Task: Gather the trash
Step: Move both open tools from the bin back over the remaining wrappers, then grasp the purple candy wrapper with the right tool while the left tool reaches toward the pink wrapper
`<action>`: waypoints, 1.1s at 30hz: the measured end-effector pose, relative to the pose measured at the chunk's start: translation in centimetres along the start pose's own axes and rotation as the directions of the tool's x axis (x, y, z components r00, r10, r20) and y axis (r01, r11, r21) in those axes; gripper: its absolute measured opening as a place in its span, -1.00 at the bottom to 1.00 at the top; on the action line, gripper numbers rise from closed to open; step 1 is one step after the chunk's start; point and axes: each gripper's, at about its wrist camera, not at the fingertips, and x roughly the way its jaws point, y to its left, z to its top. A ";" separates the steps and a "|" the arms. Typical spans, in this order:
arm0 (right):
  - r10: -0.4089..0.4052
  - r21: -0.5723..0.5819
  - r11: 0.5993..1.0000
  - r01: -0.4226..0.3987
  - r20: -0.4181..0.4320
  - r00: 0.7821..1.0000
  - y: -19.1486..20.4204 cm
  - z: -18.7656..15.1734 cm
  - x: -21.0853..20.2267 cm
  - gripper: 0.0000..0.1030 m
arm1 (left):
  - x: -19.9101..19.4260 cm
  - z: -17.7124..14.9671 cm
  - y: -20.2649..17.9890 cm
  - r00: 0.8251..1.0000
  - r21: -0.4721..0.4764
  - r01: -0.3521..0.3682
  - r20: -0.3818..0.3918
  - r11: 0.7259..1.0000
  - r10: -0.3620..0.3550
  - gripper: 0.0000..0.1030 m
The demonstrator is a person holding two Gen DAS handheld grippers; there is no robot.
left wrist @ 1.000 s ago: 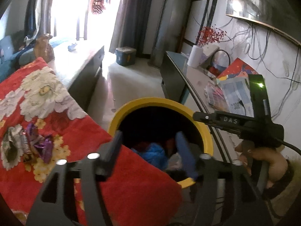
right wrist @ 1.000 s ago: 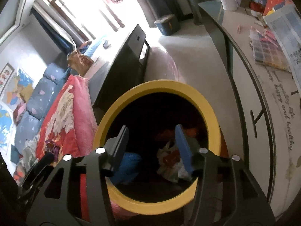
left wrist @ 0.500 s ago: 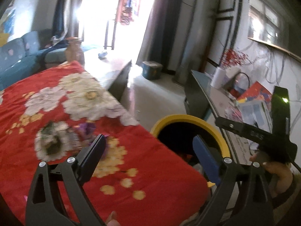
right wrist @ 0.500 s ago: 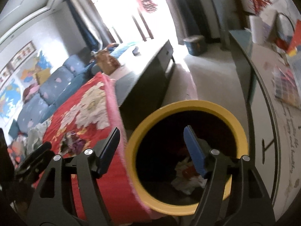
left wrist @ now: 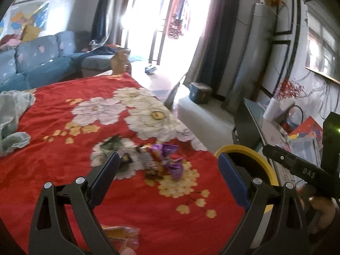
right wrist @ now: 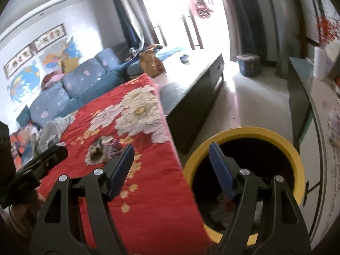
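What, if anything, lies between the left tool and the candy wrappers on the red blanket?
Nothing visible. The left tool, open and empty, faces the candy wrappers across bare red blanket; the yellow-rimmed bin stands off to the side.

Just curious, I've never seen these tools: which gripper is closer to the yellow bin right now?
The right gripper: it sits beside the yellow bin, one finger over the opening. The left gripper is over the red blanket, facing the candy wrappers.
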 end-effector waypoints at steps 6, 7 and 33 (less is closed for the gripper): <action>0.046 -0.059 0.997 -0.048 -0.037 0.998 3.2 0.2 1.6 0.25 | -1.0 -0.5 3.2 0.999 -0.052 -0.054 -0.006 0.997 0.054 0.76; 0.055 -0.071 0.996 -0.059 -0.047 0.997 3.9 0.2 2.1 0.25 | -1.1 -0.6 3.7 0.998 -0.062 -0.061 -0.008 0.996 0.061 0.76; 0.103 -0.033 0.993 -0.116 -0.259 0.960 8.9 -0.1 14.4 -0.79 | 0.9 -8.0 10.4 0.973 -0.233 -0.111 -0.222 0.966 0.058 0.46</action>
